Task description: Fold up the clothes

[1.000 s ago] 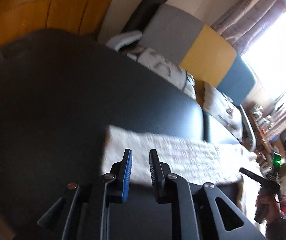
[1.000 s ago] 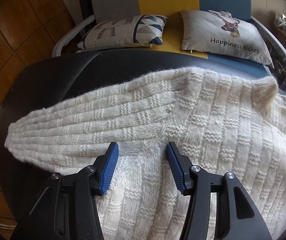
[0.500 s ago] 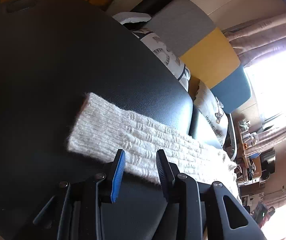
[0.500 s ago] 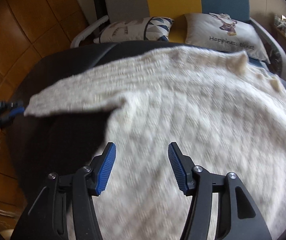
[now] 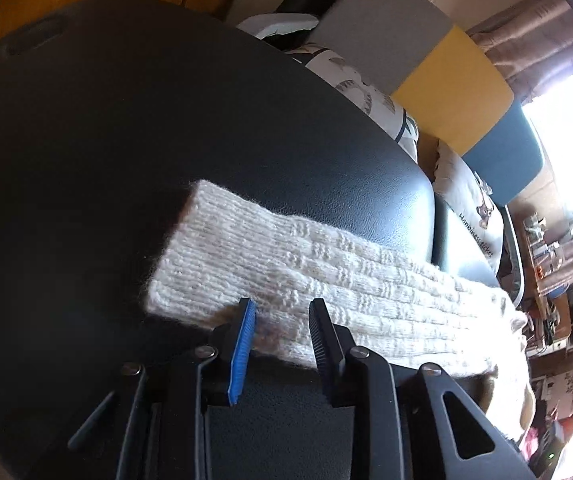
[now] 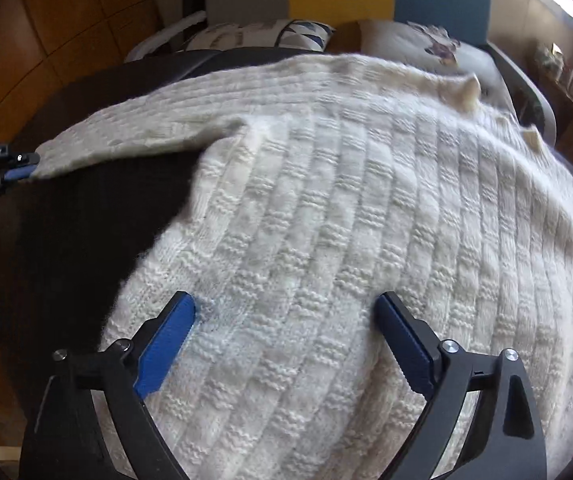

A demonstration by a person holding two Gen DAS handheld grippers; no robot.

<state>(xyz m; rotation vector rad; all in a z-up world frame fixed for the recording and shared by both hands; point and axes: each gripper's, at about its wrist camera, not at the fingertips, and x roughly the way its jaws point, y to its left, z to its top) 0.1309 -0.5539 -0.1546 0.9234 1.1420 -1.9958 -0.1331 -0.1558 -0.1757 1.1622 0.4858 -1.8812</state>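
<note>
I am laying out the cream chunky-knit sweater point(image 6: 366, 220) on the black leather-topped table point(image 5: 166, 120). My left hand-held gripper point(image 5: 282, 322) narrows around the near edge of the outstretched sleeve point(image 5: 286, 268) just ahead of it, with knit between the pads but no clear pinch. My right hand-held gripper point(image 6: 286, 316) opens wide over the sweater's body, holding nothing. Next, I judge, comes a firm grip to fold the sleeve inward; the far hem and neckline are cut off or blurred.
</note>
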